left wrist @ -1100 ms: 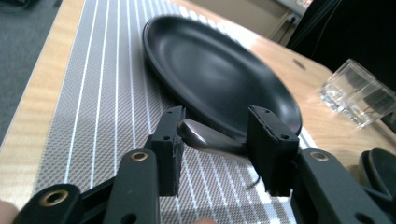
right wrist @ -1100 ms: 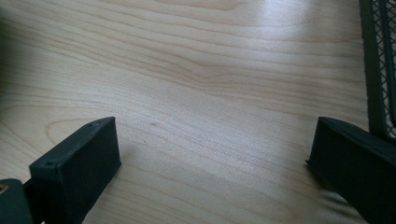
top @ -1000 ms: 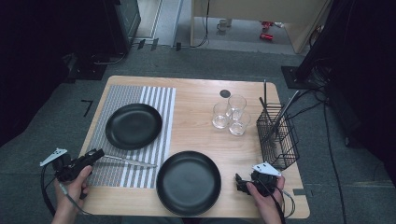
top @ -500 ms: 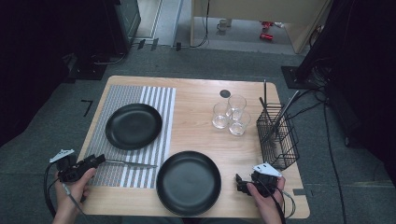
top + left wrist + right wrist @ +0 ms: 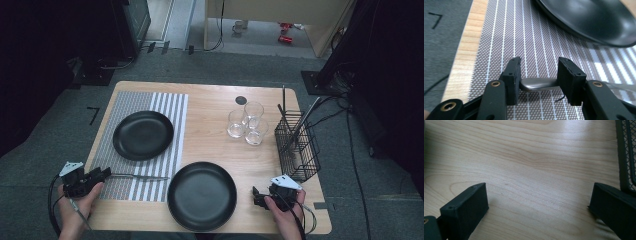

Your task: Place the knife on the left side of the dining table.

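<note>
The knife (image 5: 537,84) handle lay between the left claw's (image 5: 539,75) parted jaws, which had just narrowed; squeeze squarely. Right claw (image 5: 537,207) gaped.

Grey carpet floor (image 5: 210,65), wooden table (image 5: 210,105), dark surroundings, pale wooden furniture (image 5: 280,15) beyond

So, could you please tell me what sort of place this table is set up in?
Probably a lab or studio staged as a dining spot: a wooden table on grey carpet, cables on the floor, with black plates, glasses and a striped placemat.
</note>
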The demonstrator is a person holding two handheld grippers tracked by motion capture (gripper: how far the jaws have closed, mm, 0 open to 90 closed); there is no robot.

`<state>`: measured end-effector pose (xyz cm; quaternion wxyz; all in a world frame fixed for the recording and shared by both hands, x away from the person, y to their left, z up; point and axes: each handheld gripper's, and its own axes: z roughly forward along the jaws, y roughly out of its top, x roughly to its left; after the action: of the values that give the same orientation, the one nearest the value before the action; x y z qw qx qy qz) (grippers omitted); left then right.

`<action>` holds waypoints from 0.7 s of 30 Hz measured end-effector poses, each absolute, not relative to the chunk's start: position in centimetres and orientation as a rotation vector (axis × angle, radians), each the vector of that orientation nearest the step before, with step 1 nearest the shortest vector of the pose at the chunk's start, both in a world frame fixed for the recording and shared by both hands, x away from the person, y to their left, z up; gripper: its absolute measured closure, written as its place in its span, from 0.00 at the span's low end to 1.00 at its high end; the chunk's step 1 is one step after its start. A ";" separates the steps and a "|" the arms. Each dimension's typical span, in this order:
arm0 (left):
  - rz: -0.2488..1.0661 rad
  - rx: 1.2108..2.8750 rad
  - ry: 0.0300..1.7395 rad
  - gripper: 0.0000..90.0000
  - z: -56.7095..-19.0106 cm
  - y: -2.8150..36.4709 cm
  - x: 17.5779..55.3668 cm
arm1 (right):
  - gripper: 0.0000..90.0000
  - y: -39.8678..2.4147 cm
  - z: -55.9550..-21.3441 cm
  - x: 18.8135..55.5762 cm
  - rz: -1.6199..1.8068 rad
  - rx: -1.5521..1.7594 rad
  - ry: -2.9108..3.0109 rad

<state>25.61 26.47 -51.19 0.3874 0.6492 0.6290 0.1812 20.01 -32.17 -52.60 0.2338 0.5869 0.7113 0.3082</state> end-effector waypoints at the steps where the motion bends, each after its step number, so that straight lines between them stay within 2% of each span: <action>1: 0.467 1.658 1.599 0.62 -51.2 26.4 25.5 | 0.02 -32.2 -52.6 20.0 0.846 1.611 1.952; 6: 0.480 1.624 1.593 0.62 -50.9 26.4 25.2 | 0.02 -32.2 -52.6 20.0 0.845 1.613 1.951; 7: 0.465 1.605 1.577 0.64 -50.7 26.2 25.2 | 0.02 -32.2 -52.6 20.0 0.846 1.613 1.951; 9: 0.439 1.599 1.532 0.74 -50.5 25.3 25.2 | 0.02 -32.2 -52.6 20.0 0.846 1.613 1.951; 13: 0.396 1.659 1.443 0.88 -50.5 22.3 25.5 | 0.02 -32.2 -52.6 20.0 0.845 1.613 1.951; 17: 0.374 1.730 1.408 0.90 -51.1 20.3 26.1 | 0.02 -32.2 -52.6 20.0 0.845 1.613 1.951; 21: 0.341 1.798 1.386 0.93 -51.6 20.0 26.2 | 0.02 -32.2 -52.6 20.0 0.846 1.613 1.951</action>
<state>26.19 19.99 -51.58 0.4103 0.7143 0.5505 0.1355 19.96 -32.16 -52.60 0.2341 0.5875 0.7107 0.3082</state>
